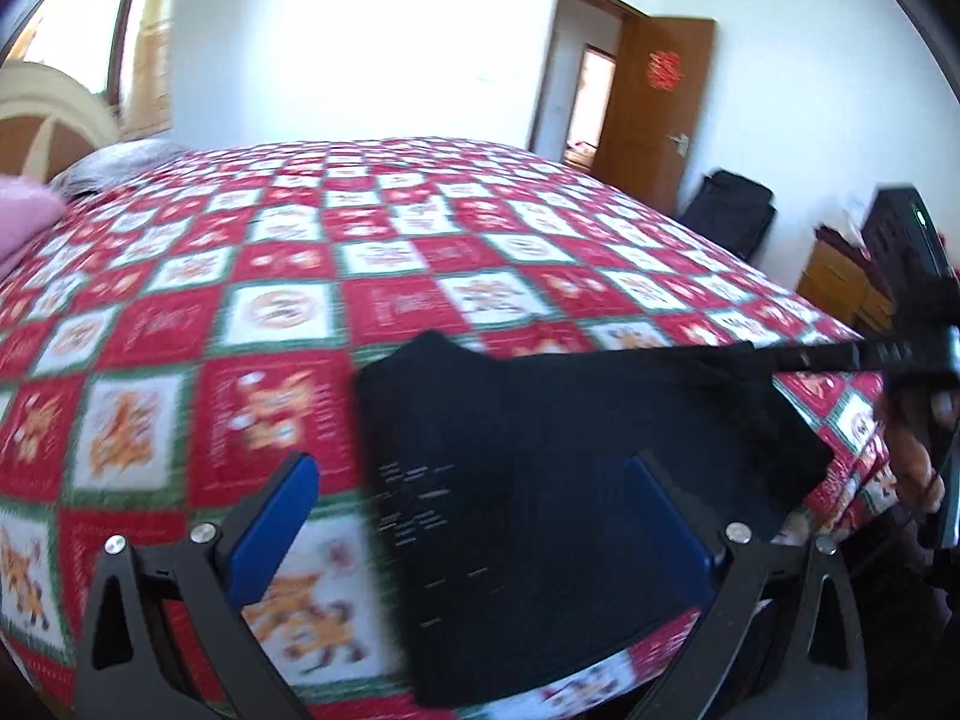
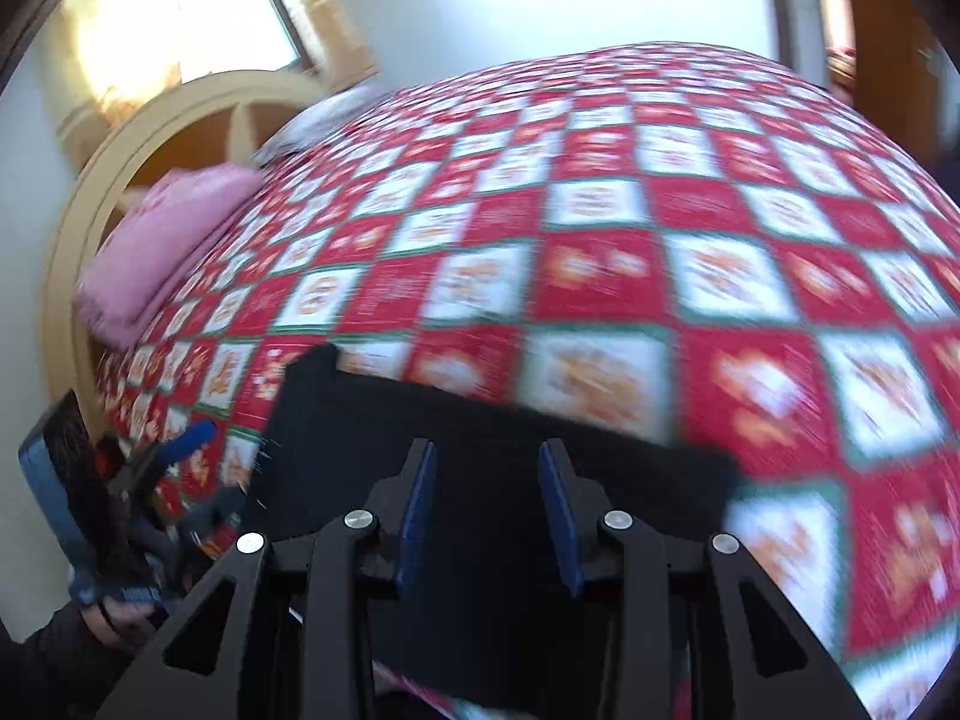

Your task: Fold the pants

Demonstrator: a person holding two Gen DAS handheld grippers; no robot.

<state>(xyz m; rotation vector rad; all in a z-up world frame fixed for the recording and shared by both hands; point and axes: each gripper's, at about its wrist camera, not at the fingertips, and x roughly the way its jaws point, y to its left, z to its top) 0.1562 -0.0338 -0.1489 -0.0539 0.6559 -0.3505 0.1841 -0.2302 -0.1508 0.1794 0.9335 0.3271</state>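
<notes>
On the checkered quilt (image 1: 420, 252) near its front edge we see the folded black pants (image 1: 570, 480); left gripper (image 1: 474, 516) spread wide above them, right gripper (image 2: 489, 510) parted, gripping nothing.

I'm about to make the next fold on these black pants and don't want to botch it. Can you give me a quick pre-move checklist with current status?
1. Left gripper open: ok, jaws wide apart.
2. Right gripper open: ok, a gap shows between the pads.
3. Black pants lying on the quilt: ok.
4. Pants free of both grippers: cannot tell, fabric shows between the fingers.
5. Edges aligned: cannot tell, images blurred.
6. Pink pillow away from pants: ok.
</notes>
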